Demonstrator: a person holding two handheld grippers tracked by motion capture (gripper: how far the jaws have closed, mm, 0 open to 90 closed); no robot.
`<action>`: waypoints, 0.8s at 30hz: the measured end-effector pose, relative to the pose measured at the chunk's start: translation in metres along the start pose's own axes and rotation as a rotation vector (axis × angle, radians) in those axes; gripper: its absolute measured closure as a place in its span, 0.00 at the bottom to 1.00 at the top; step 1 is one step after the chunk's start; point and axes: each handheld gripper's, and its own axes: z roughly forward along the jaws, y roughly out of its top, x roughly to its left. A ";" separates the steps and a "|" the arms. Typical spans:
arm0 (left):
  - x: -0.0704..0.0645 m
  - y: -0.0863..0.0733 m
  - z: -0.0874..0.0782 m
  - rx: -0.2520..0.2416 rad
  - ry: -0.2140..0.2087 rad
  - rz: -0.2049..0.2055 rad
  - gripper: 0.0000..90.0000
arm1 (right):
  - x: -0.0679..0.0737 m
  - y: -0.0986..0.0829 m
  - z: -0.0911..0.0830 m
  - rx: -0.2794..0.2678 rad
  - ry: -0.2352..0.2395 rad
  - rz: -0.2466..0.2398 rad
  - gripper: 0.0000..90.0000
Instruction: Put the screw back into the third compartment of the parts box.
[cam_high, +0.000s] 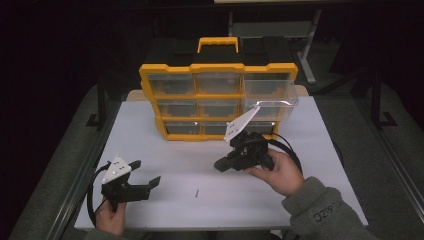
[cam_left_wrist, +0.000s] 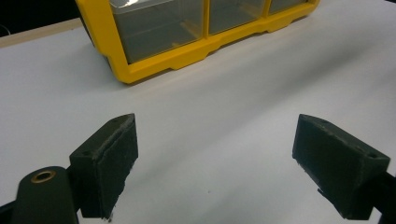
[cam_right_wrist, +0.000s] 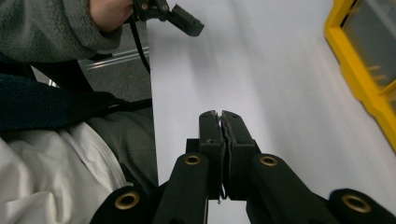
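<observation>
Two grippers idle: my left gripper (cam_high: 149, 173) spread wide, my right gripper (cam_right_wrist: 220, 122) pressed together — empty. Risk: the small screw (cam_high: 198, 192) on the table (cam_high: 310, 165) skids away if my pads land off-centre.

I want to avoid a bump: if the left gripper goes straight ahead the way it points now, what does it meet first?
Probably the yellow drawer box. The left gripper has its jaws open over the bare white table, and nothing lies between them and the box's bottom frame, though depth is hard to judge.

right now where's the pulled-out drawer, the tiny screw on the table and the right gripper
pulled-out drawer (cam_high: 270, 93), high view, its clear front wall
tiny screw (cam_high: 197, 192), high view, its middle
right gripper (cam_right_wrist: 220, 122), right gripper view, between its closed fingers
</observation>
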 end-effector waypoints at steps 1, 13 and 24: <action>0.000 0.000 0.000 0.003 0.000 0.002 0.16 | 0.001 0.001 -0.004 -0.002 -0.003 0.007 0.97; 0.000 0.000 0.001 0.005 -0.011 -0.001 0.16 | 0.000 0.029 -0.065 -0.063 -0.047 -0.034 0.97; 0.002 0.000 -0.001 0.012 -0.013 0.018 0.16 | -0.022 0.057 -0.128 -0.089 -0.116 0.001 0.97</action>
